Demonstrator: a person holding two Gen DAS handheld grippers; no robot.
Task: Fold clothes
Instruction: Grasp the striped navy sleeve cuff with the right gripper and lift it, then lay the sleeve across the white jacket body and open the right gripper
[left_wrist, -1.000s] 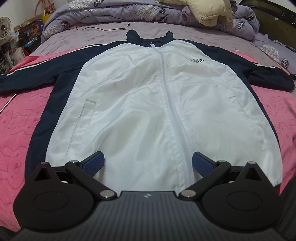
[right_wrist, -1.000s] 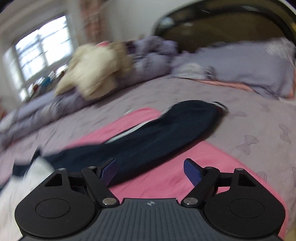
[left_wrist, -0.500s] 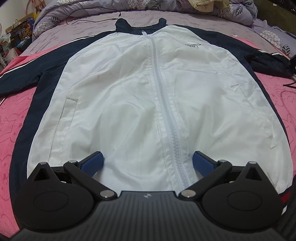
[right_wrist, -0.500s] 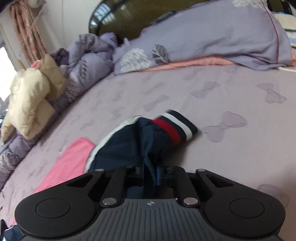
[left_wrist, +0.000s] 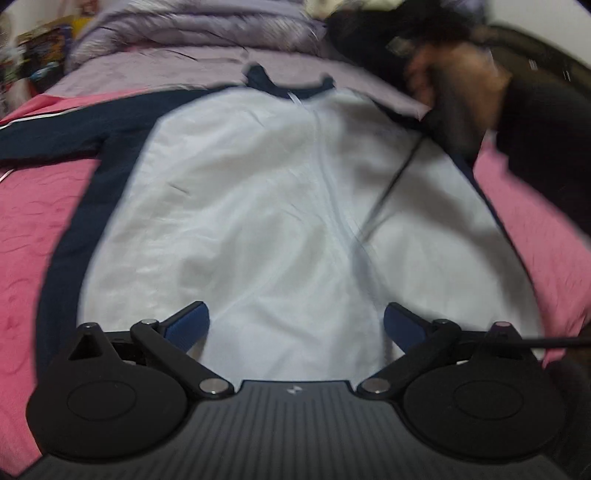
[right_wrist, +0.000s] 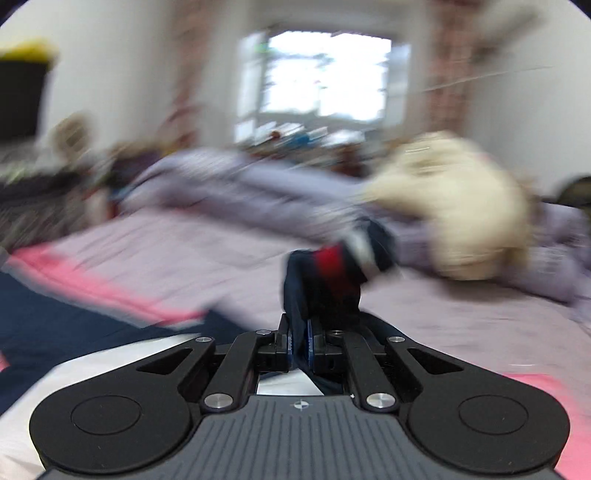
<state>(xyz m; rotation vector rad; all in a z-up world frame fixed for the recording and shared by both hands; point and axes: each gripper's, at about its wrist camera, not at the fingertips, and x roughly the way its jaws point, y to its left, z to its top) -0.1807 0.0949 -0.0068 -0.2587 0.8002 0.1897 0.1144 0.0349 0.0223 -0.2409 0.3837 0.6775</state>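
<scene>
On the bed (left_wrist: 29, 229), over a pink blanket (left_wrist: 33, 258), the jacket (left_wrist: 258, 206) lay face up, its white front spread flat with the zip (left_wrist: 332, 192) running down the middle and the navy collar (left_wrist: 288, 83) at the far end. One navy sleeve (left_wrist: 62, 129) stretched out flat to the picture's left. At the other side the view was blurred; a person's dark-sleeved arm (left_wrist: 535, 140) reached in over that shoulder of the jacket.

The left gripper (left_wrist: 295, 325) hung above the jacket's hem, tilted down, its blue pads (left_wrist: 186, 326) spread wide with nothing between them.

The right gripper (right_wrist: 298, 343) was clenched on the cuff (right_wrist: 332, 273) of the other sleeve: navy fabric ran between the closed pads, and the cuff's red, white and navy bands stood up just beyond the fingertips. Below that gripper showed the white front and a strip of navy.

Behind lay a lilac sheet (right_wrist: 184, 254), a heaped lilac duvet (right_wrist: 240, 184) and a cream garment (right_wrist: 461, 214) on top of it, with a bright window (right_wrist: 325, 74) at the back. Both views were smeared.
</scene>
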